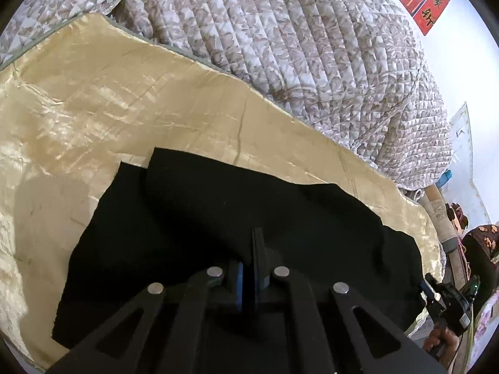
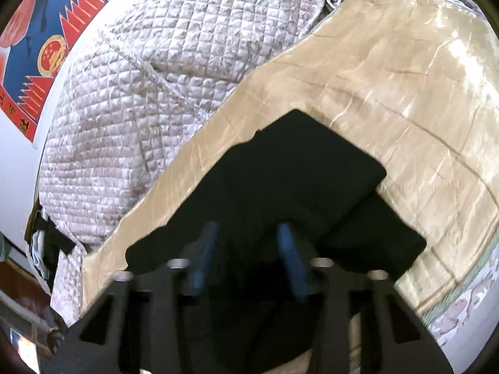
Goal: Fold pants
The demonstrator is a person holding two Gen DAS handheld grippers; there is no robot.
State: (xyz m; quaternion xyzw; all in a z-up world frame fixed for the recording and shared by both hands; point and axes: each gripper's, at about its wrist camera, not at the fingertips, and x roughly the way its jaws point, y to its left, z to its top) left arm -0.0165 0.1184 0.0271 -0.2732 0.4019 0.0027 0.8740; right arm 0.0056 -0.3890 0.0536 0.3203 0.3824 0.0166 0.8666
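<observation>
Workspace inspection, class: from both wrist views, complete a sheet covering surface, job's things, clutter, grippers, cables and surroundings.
Surface: shiny gold sheet, creased.
Job's things: black pants lying on it, one layer folded over another.
Clutter: nothing seen.
Grippers: left gripper shut, over the pants; right gripper open above them.
Cables: nothing seen.
Surroundings: quilted blanket heaped behind; red and blue poster on the wall.

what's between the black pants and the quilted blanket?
A strip of gold satin sheet, bare. The black pants lie on it, and the quilted blanket is heaped beyond its far edge. It shows in both wrist views, and most clearly in the left one.
</observation>
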